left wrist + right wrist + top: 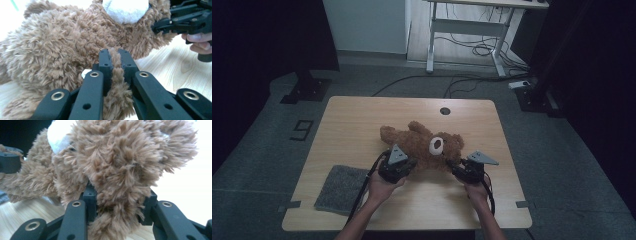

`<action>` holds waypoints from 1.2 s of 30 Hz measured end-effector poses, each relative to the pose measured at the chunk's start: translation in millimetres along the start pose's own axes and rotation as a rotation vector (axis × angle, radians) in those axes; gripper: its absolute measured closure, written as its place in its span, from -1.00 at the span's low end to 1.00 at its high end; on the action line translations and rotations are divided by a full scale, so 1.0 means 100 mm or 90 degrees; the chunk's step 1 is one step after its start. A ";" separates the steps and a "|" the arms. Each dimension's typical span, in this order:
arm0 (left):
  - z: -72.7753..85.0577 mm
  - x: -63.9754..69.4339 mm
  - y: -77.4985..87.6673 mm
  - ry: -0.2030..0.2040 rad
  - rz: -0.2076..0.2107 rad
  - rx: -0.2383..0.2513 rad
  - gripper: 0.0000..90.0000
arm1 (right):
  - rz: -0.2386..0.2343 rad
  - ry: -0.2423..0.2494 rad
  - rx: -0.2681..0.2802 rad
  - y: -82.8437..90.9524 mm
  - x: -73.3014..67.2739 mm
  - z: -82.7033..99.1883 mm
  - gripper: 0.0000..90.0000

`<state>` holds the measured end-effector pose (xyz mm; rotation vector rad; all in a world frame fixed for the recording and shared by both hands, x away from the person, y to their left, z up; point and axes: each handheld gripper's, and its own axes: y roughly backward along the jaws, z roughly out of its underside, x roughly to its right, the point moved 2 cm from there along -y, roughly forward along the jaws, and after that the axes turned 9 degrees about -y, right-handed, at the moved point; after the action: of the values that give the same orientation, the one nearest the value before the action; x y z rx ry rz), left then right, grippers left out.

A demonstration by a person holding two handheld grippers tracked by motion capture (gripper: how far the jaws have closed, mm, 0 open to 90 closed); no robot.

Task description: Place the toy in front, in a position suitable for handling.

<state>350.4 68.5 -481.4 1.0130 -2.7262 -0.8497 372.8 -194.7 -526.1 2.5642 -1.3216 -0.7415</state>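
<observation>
A dim room with grey carpet surrounds a light wooden table (362, 125), with a white desk frame (467, 30) and loose cables (477, 50) on the floor beyond its far edge. The teddy bear (424, 145) lies near the middle of the table, slightly toward the near side, its white muzzle turned up.

The left gripper (398, 167) has its jaws pinched narrow on a thin fold of fur at the bear's near left part, which looks like a limb. The right gripper (464, 170) is clamped on a thicker tuft at the bear's near right, by the head; its jaws stand wider because more plush fills them.

The bear looks light, soft and floppy. It should sag between two holds, and long fur may slip from a shallow pinch, so a deeper bite on a limb or an ear would likely hold better. Nothing about it seems fragile.

A grey cloth (342, 190) lies at the near left corner, close to the left forearm. The far half of the table and the right side are bare, with a small cable hole (445, 110) near the far edge.
</observation>
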 end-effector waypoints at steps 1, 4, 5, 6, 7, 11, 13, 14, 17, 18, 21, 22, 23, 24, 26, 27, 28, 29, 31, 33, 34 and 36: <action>0.00 0.00 -0.01 0.002 0.001 0.000 0.83 | 0.000 -0.003 -0.003 -0.01 0.02 0.01 0.34; 0.01 -0.01 -0.04 0.008 0.003 -0.002 0.82 | 0.000 -0.005 -0.012 -0.01 0.06 0.01 0.32; 0.02 -0.01 -0.05 0.010 0.005 -0.004 0.82 | 0.001 -0.005 -0.013 -0.02 0.07 0.02 0.31; 0.02 -0.01 -0.06 0.013 0.007 -0.005 0.82 | 0.004 -0.005 -0.021 -0.02 0.09 0.02 0.30; 0.04 0.00 -0.07 0.016 0.010 -0.005 0.82 | 0.004 -0.005 -0.021 -0.02 0.09 0.02 0.30; 0.09 0.03 -0.12 0.020 0.022 -0.016 0.81 | 0.011 -0.011 -0.040 -0.04 0.15 0.05 0.26; 0.12 0.02 -0.14 0.029 0.027 -0.019 0.81 | 0.012 -0.015 -0.047 -0.05 0.17 0.06 0.26; 0.14 0.01 -0.16 0.035 0.030 -0.021 0.81 | 0.013 -0.017 -0.051 -0.06 0.18 0.07 0.25; 0.15 0.02 -0.17 0.040 0.034 -0.023 0.79 | 0.016 -0.016 -0.057 -0.07 0.19 0.08 0.25; 0.16 0.02 -0.18 0.040 0.037 -0.025 0.78 | 0.017 -0.018 -0.058 -0.07 0.20 0.08 0.24; 0.17 0.05 -0.19 0.042 0.050 -0.033 0.52 | 0.019 -0.023 -0.064 -0.09 0.23 0.09 0.23; 0.18 0.05 -0.14 0.040 0.057 -0.035 0.37 | 0.022 -0.029 -0.067 -0.10 0.25 0.10 0.22; 0.18 0.05 -0.14 0.040 0.057 -0.035 0.20 | 0.022 -0.029 -0.067 -0.10 0.25 0.10 0.22; 0.18 0.03 -0.03 0.033 0.045 -0.031 0.06 | 0.023 -0.034 -0.064 -0.10 0.26 0.12 0.21; 0.20 0.00 0.12 0.032 0.035 -0.017 -0.11 | 0.022 -0.036 -0.065 -0.09 0.27 0.12 0.20; 0.20 0.00 0.12 0.032 0.035 -0.017 -0.17 | 0.021 -0.035 -0.064 -0.09 0.26 0.12 0.20; 0.23 -0.05 0.27 0.034 0.026 -0.006 -0.21 | 0.022 -0.033 -0.065 -0.08 0.26 0.13 0.20; 0.23 -0.05 0.27 0.034 0.026 -0.006 -0.23 | 0.022 -0.032 -0.064 -0.08 0.26 0.13 0.19; 0.26 -0.11 0.42 0.040 0.014 0.003 -0.25 | 0.022 -0.034 -0.064 -0.08 0.26 0.13 0.19; 0.32 -0.18 0.56 0.047 -0.004 0.009 -0.27 | 0.021 -0.037 -0.064 -0.07 0.26 0.13 0.18; 0.36 -0.21 0.62 0.051 -0.016 0.010 -0.27 | 0.021 -0.038 -0.063 -0.07 0.26 0.14 0.17; 0.48 -0.33 0.77 0.073 -0.047 0.004 -0.28 | 0.024 -0.039 -0.060 -0.07 0.27 0.14 0.13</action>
<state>318.0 159.3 -477.0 1.1320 -2.6132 -0.7694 383.5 -210.9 -550.2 2.4559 -1.3158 -0.8603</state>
